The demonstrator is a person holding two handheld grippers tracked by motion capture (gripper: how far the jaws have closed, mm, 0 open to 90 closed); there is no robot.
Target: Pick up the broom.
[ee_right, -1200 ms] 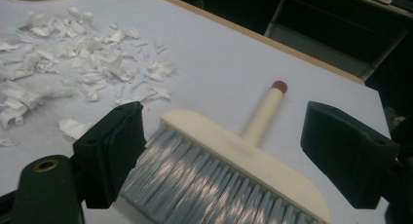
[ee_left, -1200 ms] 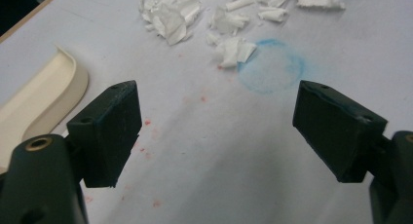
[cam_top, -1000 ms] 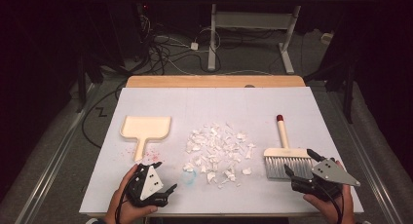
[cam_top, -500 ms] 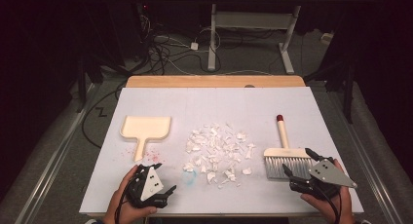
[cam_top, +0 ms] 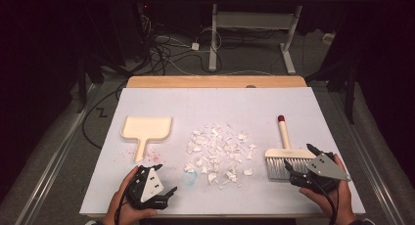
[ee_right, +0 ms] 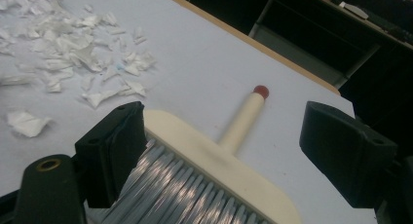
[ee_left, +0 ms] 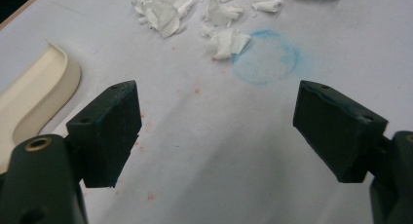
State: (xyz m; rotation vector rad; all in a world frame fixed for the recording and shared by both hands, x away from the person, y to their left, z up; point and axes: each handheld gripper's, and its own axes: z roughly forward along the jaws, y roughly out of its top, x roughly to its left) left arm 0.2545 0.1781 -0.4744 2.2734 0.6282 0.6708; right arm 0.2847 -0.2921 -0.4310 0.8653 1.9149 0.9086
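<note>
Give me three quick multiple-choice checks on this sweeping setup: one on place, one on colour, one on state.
1. The paper scraps lie:
A. between dustpan and brush
B. inside the dustpan
C. behind the brush

2. The brush handle's tip is:
A. blue
B. red
C. green

3. The right hand-held gripper is:
A. shut on the handle
B. open at the brush head
C. shut, holding nothing

Answers:
1 A, the high view shows the pile in the middle of the table.
2 B, a red cap ends the handle.
3 B, its jaws stand wide apart either side of the bristles.
</note>
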